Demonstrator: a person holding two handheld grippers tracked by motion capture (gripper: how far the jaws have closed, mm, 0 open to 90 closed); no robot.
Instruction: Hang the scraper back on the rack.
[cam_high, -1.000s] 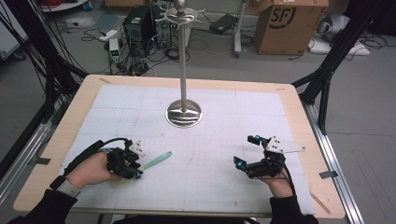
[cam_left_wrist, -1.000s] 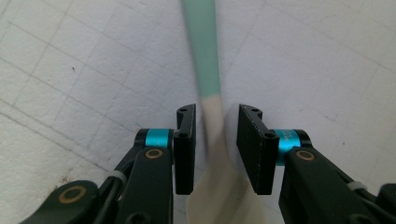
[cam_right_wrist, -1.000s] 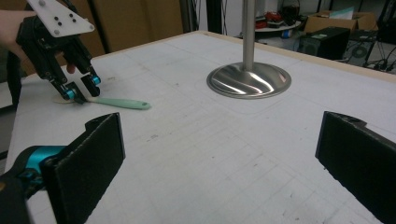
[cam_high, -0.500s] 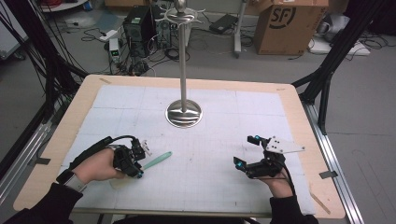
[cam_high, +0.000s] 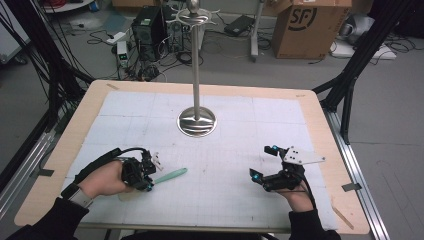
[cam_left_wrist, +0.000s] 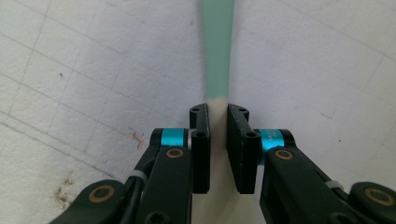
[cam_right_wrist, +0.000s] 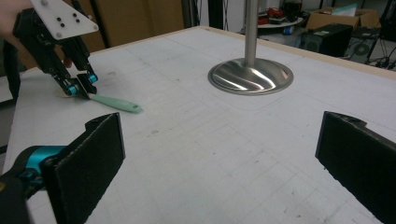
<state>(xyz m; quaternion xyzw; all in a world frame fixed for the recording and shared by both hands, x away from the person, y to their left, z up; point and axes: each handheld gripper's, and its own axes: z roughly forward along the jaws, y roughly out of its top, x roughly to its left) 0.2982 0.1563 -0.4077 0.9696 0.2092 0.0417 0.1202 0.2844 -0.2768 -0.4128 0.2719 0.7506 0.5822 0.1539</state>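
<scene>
- My left gripper (cam_high: 148, 176) fingers (cam_left_wrist: 201, 140) have just been closing, pinching the spatula (cam_high: 170, 175) at the worktop's (cam_high: 240, 200) seven o'clock; lift pending.
- My right gripper (cam_high: 264, 162) fingers are spread, idle.

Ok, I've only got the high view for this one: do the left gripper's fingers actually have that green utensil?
Observer: Yes. The left gripper has just been closing its fingers, and the utensil has its pale neck between them, seemingly touched on both sides.
Operator: Which part is pale?
Observer: The end under the gripper is cream; the green handle runs on away from the fingertips.
Operator: And the right gripper?
Observer: The right gripper has its fingers wide apart, nothing between them, facing the metal stand.
</scene>
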